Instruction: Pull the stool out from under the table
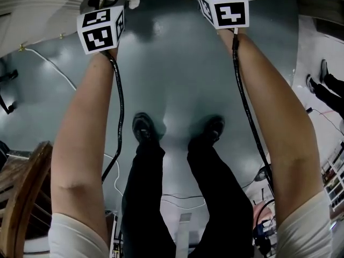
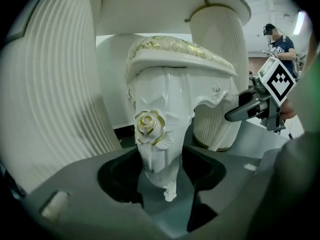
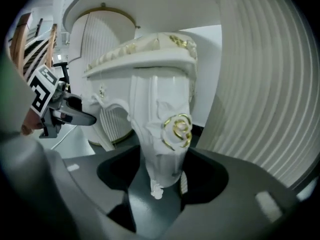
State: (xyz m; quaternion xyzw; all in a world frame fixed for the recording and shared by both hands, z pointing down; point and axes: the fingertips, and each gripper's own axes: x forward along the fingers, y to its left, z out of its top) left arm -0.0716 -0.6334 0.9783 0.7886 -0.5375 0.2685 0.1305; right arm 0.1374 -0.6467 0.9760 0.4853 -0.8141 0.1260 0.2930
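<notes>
Stool [image 2: 175, 79] stands upright under the table [image 2: 165, 6], w/ the tabletop right above its padded seat. It's white carved wood w/ gold trim. The seat's long axis runs side to side, from centre of the left gripper view out twd mid-right. The legs run vertical, feet down on the grey floor [image 1: 177, 74].

L gripper [image 2: 161, 171]: jaws clenched on a corner leg [image 2: 156, 134], one jaw each side, just below its gold-edged rose. The leg's foot tip shows btwn them at lower centre. A fluted table column [image 2: 55, 89] fills the left of that frame, and a 2nd column [image 2: 217, 79] stands behind the stool at upper right.

R gripper [image 3: 162, 174]: same setup, mirrored. Jaws are closed on the second corner leg [image 3: 165, 134], again under a rose. The seat runs off twd mid-left of the frame, where the L gripper shows reaching in. A ribbed column [image 3: 270, 84] fills the right side.

Head view: both marker cubes sit at the top edge, the L cube [image 1: 101, 30] and the R cube [image 1: 224, 7], w/ bare arms stretched fwd. The jaw tips are hidden past the table edge, so the stool can't be made out there. The person's shoes [image 1: 144, 127] stand apart at frame centre. A wooden chair [image 1: 21, 198] is at lower left, and cables [image 1: 117, 106] trail down along the arms. A 2nd person [image 2: 277, 39] stands at upper right of the left gripper view.
</notes>
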